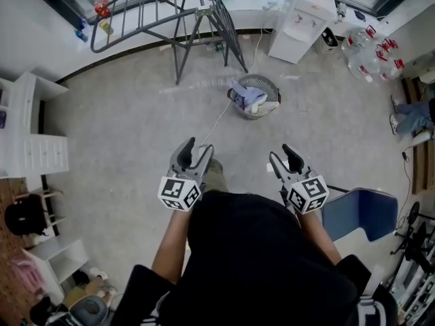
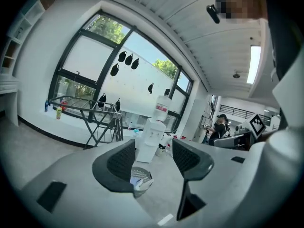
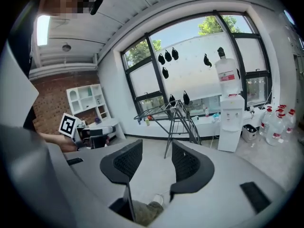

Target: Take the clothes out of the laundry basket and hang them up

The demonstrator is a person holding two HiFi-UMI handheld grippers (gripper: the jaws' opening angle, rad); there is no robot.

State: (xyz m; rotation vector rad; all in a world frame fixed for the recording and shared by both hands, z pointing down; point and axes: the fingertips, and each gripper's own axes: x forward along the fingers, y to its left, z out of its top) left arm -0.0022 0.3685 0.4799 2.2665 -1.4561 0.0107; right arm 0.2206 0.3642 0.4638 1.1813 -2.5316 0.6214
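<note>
A round wire laundry basket (image 1: 255, 98) with blue and white clothes in it stands on the floor ahead of me; in the left gripper view the basket (image 2: 141, 178) shows low between the jaws, still well off. A grey folding drying rack (image 1: 178, 15) stands beyond it by the window, also seen as the rack (image 3: 176, 114) in the right gripper view. My left gripper (image 1: 195, 152) and right gripper (image 1: 283, 157) are held side by side in front of my body, both open and empty, well short of the basket.
A white water dispenser (image 1: 303, 15) and several water bottles (image 1: 370, 49) stand at the back right. A blue chair (image 1: 359, 213) is at my right, white shelves (image 1: 30, 138) at the left. A person (image 2: 219, 127) sits at a desk far off. A thin cable (image 1: 216, 123) runs across the floor.
</note>
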